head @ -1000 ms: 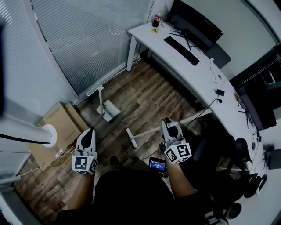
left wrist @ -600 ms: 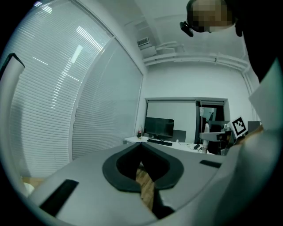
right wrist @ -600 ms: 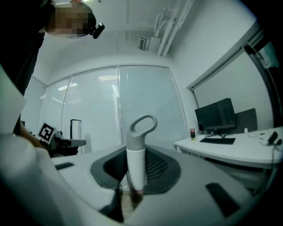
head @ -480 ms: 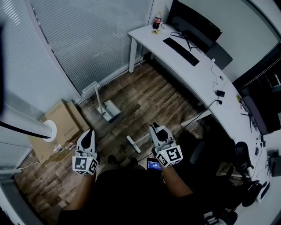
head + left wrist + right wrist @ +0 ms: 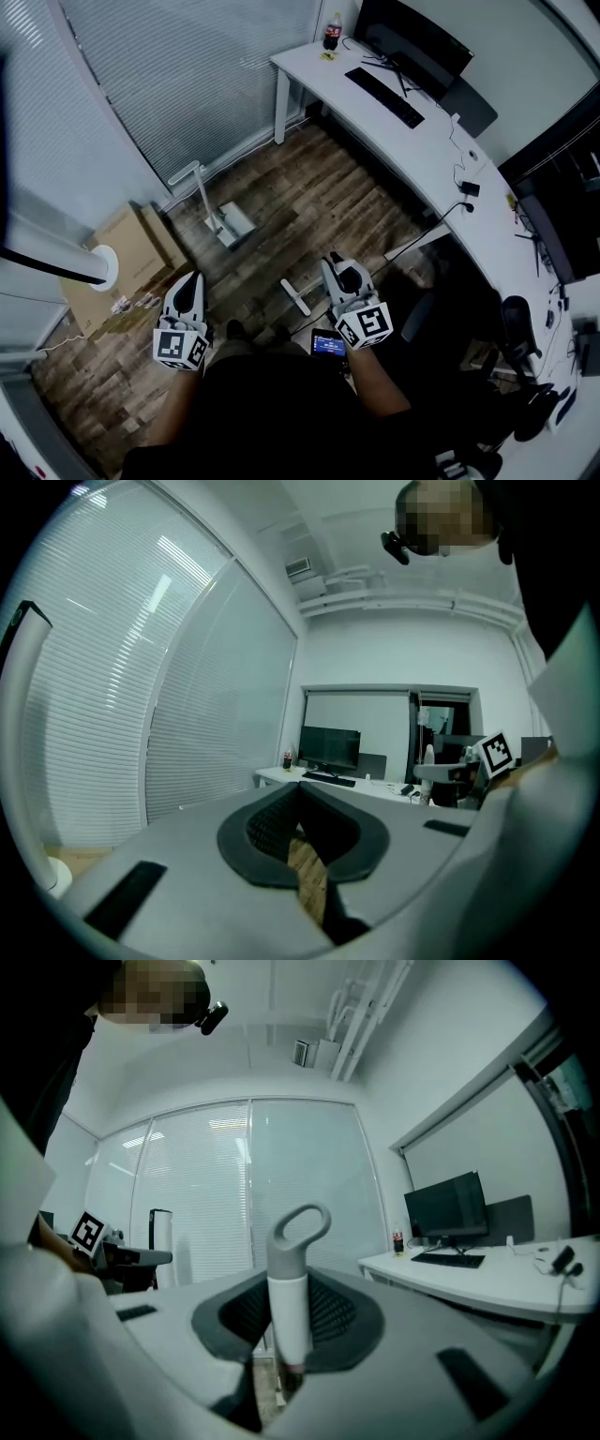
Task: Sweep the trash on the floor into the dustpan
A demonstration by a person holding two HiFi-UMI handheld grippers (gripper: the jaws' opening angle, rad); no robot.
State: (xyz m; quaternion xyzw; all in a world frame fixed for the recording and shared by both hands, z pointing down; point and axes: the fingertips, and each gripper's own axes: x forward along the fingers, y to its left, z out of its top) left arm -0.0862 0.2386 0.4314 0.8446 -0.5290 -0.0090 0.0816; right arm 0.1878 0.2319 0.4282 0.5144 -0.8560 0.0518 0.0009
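Currently the broom [image 5: 290, 1309] is gripped by its white handle between the pads of the right gripper [image 5: 339, 272], whose jaws are closed on the shaft just below the grey hanging loop. Its head [image 5: 296, 297] is seen in the head view low over the wooden floor [image 5: 309, 202], just left of that gripper; contact with the boards cannot be confirmed.

Slipping is judged the main risk. The shaft is smooth and round and is held high up, so a sideways push at the floor end could twist or slide it in the pads. Scattering is a second risk, since light bits may be flicked past the pan if a stroke is made too fast.

The long axis is seen near upright in the right gripper view, loop uppermost. From the head view it is leaned, the lower end set toward the left and the short head bar lying across the handle.

The left gripper [image 5: 190, 284] is held empty, its jaws pressed together.

The dustpan [image 5: 234, 225] is stood well apart by the window blinds [image 5: 187, 84], its long handle upright. Small pale scraps [image 5: 131, 303], taken to be the trash, are seen beside a cardboard box [image 5: 127, 248], well apart from broom and pan. A desk [image 5: 422, 150] is set along the far side.
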